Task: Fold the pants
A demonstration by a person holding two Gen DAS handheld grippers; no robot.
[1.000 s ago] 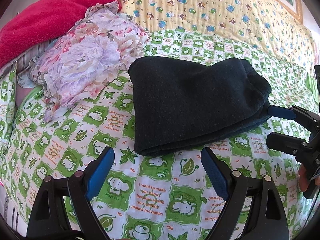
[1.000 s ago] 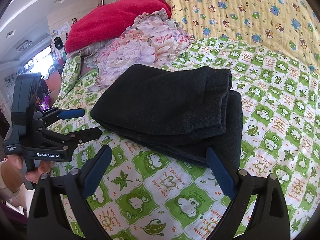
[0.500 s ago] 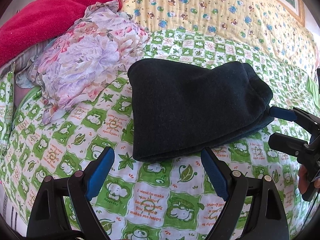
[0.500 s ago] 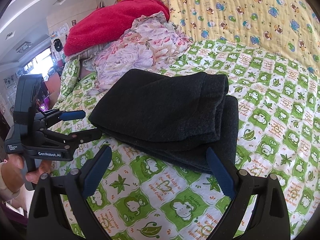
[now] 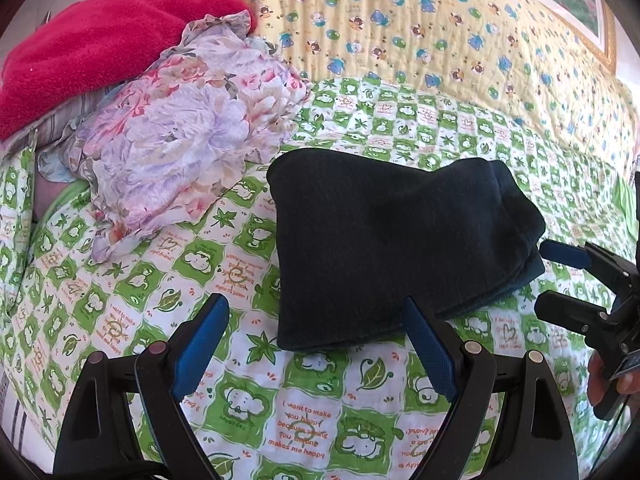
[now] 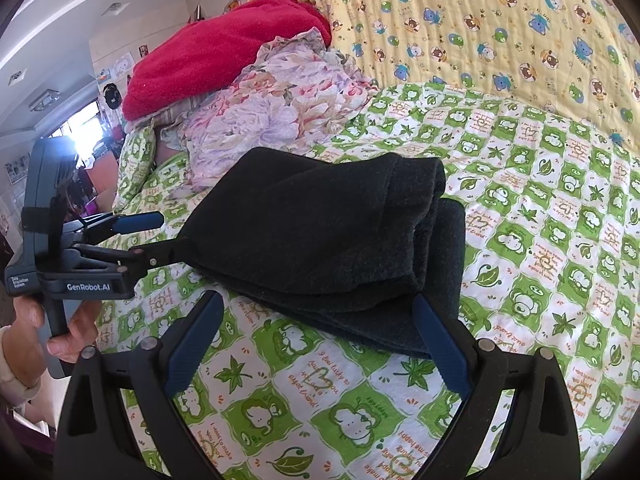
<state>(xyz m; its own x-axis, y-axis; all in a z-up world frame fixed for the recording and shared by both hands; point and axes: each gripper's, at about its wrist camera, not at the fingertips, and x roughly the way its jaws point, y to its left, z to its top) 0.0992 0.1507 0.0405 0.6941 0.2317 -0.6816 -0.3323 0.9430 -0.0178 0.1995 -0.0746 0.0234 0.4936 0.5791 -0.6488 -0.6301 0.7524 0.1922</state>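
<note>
Dark navy pants (image 5: 392, 240) lie folded in a thick stack on the green-and-white patterned bed sheet (image 5: 304, 408); they also show in the right wrist view (image 6: 328, 240). My left gripper (image 5: 316, 320) is open and empty, its blue-padded fingers straddling the near edge of the stack. It also shows from the side in the right wrist view (image 6: 160, 238), at the stack's left corner. My right gripper (image 6: 318, 316) is open and empty, just in front of the stack's near edge. It shows in the left wrist view (image 5: 552, 276) at the stack's right end.
A floral cloth (image 5: 180, 132) and a red blanket (image 5: 92, 40) are piled at the back left. A yellow bear-print quilt (image 5: 440, 32) rises behind the pants. Open sheet lies to the right (image 6: 560, 240).
Both grippers have moved closer to the folded pants. The left gripper's fingers now reach the stack's near edge. The pants themselves have not moved.
</note>
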